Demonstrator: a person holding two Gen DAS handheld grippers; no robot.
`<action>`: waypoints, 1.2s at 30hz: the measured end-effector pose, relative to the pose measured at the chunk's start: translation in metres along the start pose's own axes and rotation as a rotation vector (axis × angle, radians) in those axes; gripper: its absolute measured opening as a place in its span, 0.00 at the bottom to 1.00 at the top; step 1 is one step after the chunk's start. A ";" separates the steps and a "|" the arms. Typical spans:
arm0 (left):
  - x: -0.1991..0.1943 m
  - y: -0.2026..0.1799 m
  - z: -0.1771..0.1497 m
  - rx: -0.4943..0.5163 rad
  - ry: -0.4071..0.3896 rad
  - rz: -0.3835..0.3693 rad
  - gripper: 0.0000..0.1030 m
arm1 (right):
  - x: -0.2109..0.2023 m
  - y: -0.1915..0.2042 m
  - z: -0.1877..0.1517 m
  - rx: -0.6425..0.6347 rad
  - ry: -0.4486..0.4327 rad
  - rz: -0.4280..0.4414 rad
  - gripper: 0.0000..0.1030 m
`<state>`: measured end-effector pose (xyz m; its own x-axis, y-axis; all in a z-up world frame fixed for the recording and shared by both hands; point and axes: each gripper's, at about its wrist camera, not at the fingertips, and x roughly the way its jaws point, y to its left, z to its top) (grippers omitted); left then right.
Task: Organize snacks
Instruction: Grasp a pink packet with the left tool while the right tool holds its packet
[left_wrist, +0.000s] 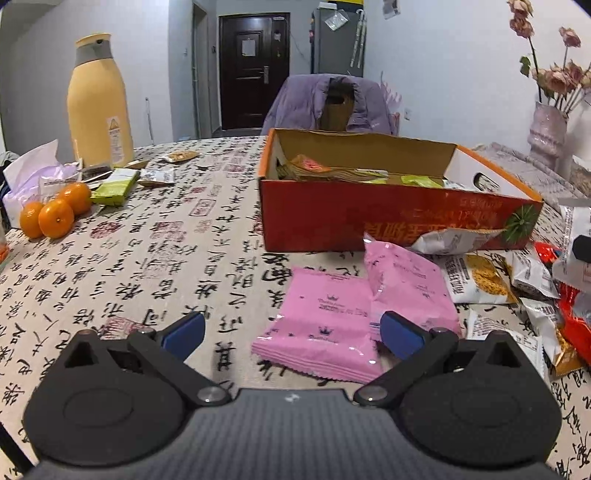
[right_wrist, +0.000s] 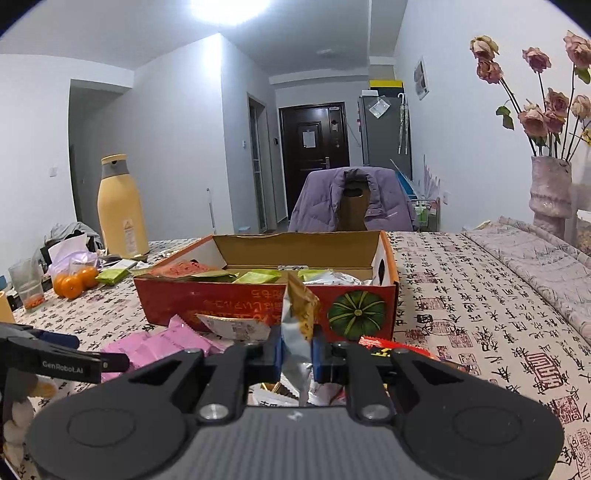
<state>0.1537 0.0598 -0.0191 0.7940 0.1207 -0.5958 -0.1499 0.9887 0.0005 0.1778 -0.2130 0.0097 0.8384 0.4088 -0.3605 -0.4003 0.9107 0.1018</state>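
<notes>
Calligraphy-print tablecloth (left_wrist: 155, 258) across a dining table, dark entry door (right_wrist: 314, 140) down the hallway beyond, purple padded jacket (right_wrist: 351, 199) draped over the far chair. Centre of the table: open red-and-orange cardboard box (right_wrist: 240, 299), pumpkin picture on its near corner, already part-filled with green, red and silver snack packets (right_wrist: 258, 276). Right gripper (right_wrist: 297, 356) clamped tight on a silver-and-gold snack packet (right_wrist: 299, 314), held upright just in front of the box's near wall, blue pads pressed against the foil on both sides. Left gripper (left_wrist: 291, 330) spread wide and empty, low over the cloth, one blue pad overlapping the edge of two pink snack packets (left_wrist: 332, 317) lying flat near the box. Loose heap of white, red and gold packets (left_wrist: 517, 280) to the right of the pink ones, one crumpled against the box front. Far left of the table: tall yellow thermos (left_wrist: 98, 99) with grey collar, three tangerines (left_wrist: 55, 214) beside a tissue pack, green packet (left_wrist: 112, 186) and a few more strewn near them. Right edge: mottled pink vase (right_wrist: 550, 192) of faded roses, against the white wall.
</notes>
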 end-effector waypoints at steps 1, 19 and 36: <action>0.000 -0.003 0.000 0.009 0.000 0.000 1.00 | 0.000 0.000 -0.001 0.002 0.001 -0.001 0.14; 0.019 -0.005 0.005 0.037 0.076 0.003 0.85 | -0.001 -0.006 -0.006 0.020 0.001 -0.007 0.14; 0.019 -0.006 0.006 0.047 0.039 -0.018 0.61 | 0.001 -0.006 -0.009 0.021 0.012 -0.003 0.14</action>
<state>0.1732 0.0568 -0.0259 0.7727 0.0997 -0.6268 -0.1071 0.9939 0.0261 0.1773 -0.2184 0.0006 0.8350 0.4058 -0.3717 -0.3899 0.9129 0.1206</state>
